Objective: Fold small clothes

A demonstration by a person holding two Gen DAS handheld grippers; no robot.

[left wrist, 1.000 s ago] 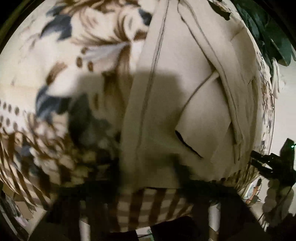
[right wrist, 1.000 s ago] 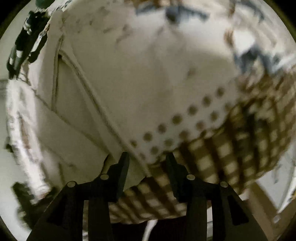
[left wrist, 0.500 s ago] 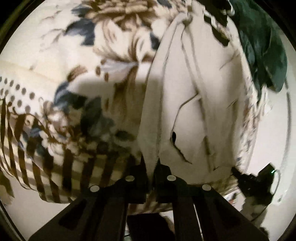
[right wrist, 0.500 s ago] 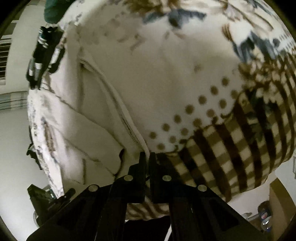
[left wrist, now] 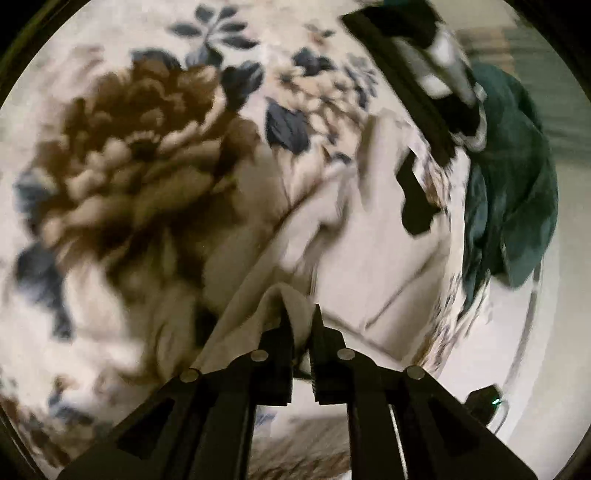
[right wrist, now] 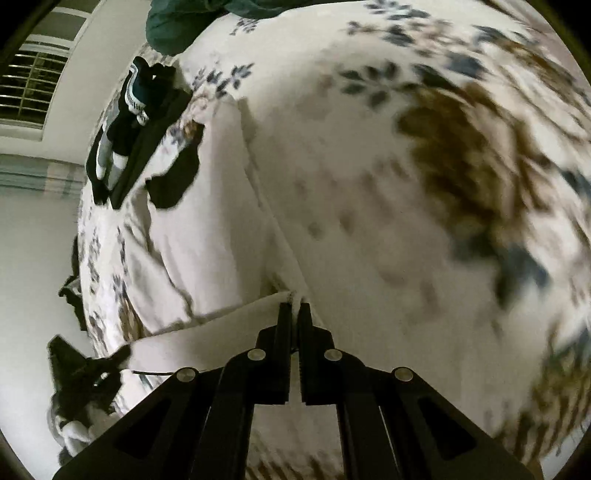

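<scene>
A cream garment with pockets lies on a floral blanket. My left gripper is shut on a bunched edge of the garment and holds it lifted off the blanket. In the right wrist view the same cream garment stretches away to the left, and my right gripper is shut on another edge of it, also lifted. The lifted edge runs from my right gripper leftward to the left gripper, seen at the lower left.
A dark green garment and a black-and-white folded item lie at the far side of the blanket; they also show in the right wrist view, green and black. A window is at the upper left.
Both grippers closed on the cream garment's near edge and lifted it, carrying it forward over the blanket. The checked border has dropped out of view.
</scene>
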